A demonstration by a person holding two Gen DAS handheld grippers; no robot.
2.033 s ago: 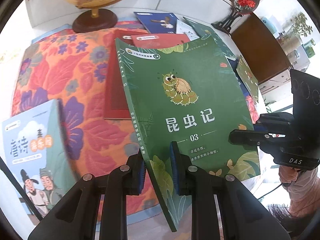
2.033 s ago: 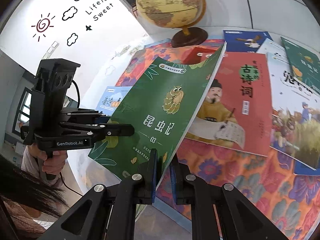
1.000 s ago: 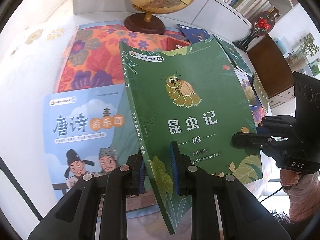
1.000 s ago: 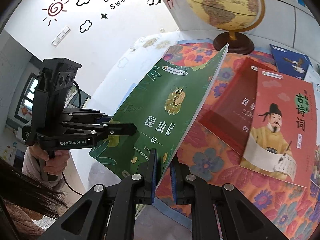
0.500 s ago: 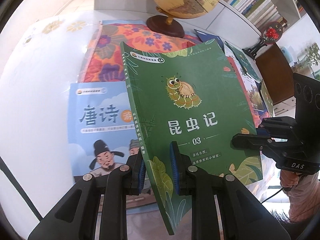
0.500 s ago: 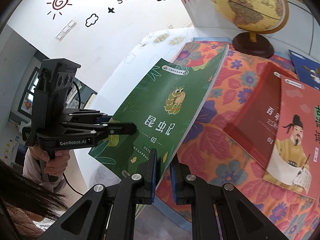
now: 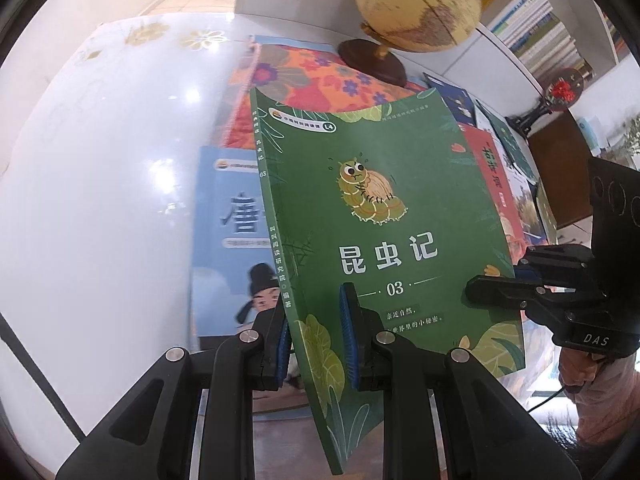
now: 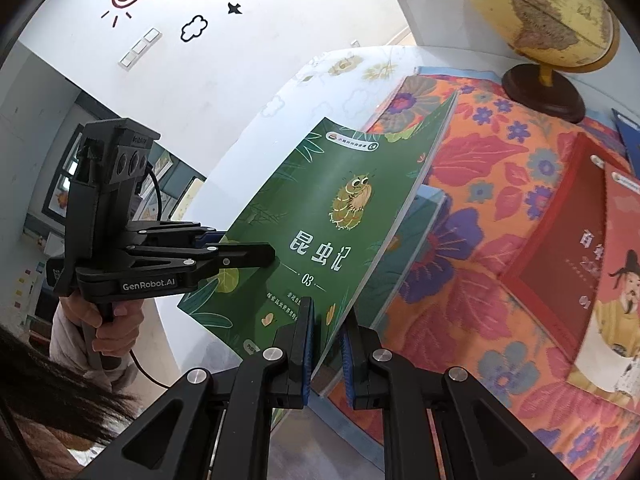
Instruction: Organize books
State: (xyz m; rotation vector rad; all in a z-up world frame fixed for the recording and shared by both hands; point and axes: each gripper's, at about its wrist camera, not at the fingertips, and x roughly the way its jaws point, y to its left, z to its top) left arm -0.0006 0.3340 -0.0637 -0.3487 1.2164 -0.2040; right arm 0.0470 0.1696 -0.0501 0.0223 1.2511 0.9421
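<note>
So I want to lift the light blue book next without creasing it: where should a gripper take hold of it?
Probably by the near bottom edge, coming in low from the table's front. The light blue book lies flat on the white table, so only a thin edge offers a pinch. The green book, shut in the left gripper and right gripper, hangs over its right side.

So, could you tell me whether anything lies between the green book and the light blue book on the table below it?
Nothing visible does. The green book, clamped by the left gripper and right gripper, hangs tilted over the light blue book, with only open air between them.
</note>
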